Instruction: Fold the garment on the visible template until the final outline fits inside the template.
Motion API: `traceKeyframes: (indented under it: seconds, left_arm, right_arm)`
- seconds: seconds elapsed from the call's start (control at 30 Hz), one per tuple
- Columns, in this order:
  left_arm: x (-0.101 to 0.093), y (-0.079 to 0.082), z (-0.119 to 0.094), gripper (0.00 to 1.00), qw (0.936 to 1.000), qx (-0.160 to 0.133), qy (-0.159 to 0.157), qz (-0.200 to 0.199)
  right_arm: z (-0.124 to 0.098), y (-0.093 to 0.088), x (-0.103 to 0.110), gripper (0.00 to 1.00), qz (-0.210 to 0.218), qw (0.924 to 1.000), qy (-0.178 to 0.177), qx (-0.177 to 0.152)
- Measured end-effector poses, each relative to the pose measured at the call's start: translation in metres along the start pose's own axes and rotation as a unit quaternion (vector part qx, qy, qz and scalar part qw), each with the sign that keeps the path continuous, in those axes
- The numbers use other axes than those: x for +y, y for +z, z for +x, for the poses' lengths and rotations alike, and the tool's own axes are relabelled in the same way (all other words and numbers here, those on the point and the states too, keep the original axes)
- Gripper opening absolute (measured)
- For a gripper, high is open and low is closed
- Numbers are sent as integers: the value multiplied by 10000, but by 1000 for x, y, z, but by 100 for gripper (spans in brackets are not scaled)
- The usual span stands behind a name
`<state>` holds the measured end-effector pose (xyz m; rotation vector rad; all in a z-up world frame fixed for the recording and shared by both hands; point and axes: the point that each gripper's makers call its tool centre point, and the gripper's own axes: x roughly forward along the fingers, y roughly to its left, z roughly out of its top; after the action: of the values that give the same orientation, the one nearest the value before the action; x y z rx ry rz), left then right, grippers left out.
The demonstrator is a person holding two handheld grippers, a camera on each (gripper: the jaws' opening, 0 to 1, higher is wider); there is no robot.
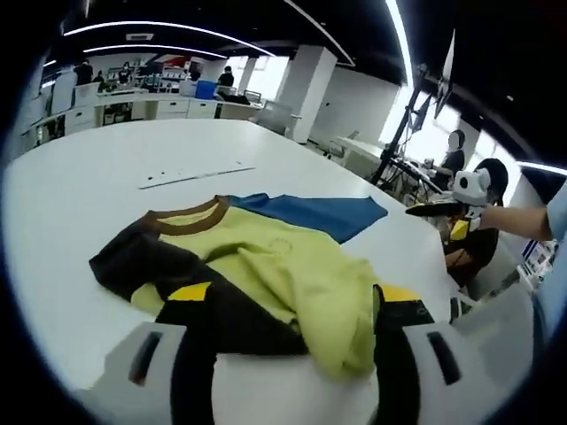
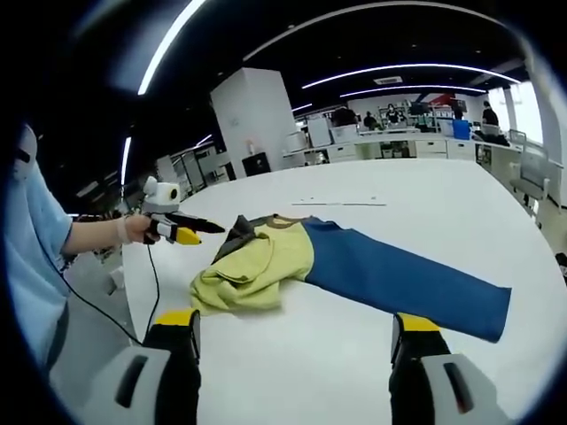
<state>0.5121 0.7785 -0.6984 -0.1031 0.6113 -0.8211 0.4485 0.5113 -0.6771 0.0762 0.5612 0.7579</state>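
A yellow garment (image 1: pixel 275 266) with dark brown sleeves and a brown collar lies bunched on a blue template sheet (image 1: pixel 319 214) on the white table (image 1: pixel 80 204). In the left gripper view my left gripper (image 1: pixel 292 354) is open just in front of the garment, whose yellow fold lies against the right jaw. My right gripper (image 1: pixel 440 210), held by a hand, hovers at the far right. In the right gripper view my right gripper (image 2: pixel 292 354) is open over bare table, short of the garment (image 2: pixel 252 266). The template (image 2: pixel 407 274) stretches right of it. The left gripper (image 2: pixel 190 232) points at the garment.
A thin white strip (image 1: pixel 190 174) lies on the table beyond the garment, also seen as the strip (image 2: pixel 341 204) in the right gripper view. Office desks and seated people stand past the table edges. A person in a light blue shirt (image 2: pixel 35 257) is at the left.
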Motion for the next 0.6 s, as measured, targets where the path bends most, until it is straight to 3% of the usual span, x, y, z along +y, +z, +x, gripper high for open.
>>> traceKeyframes:
  seconds: [0.2, 0.37, 0.6]
  left_arm:
    - [8, -17, -9, 63, 9998, 118, 157, -77]
    - [24, -37, -15, 50, 9977, 333, 543, -245]
    - [22, -52, -16, 37, 9959, 414, 621, -508]
  right_arm:
    - [0, -1, 1, 89, 21, 10000, 7, -5]
    - [1, -4, 3, 89, 57, 10000, 30, 12]
    - [1, -6, 3, 89, 102, 9999, 22, 16]
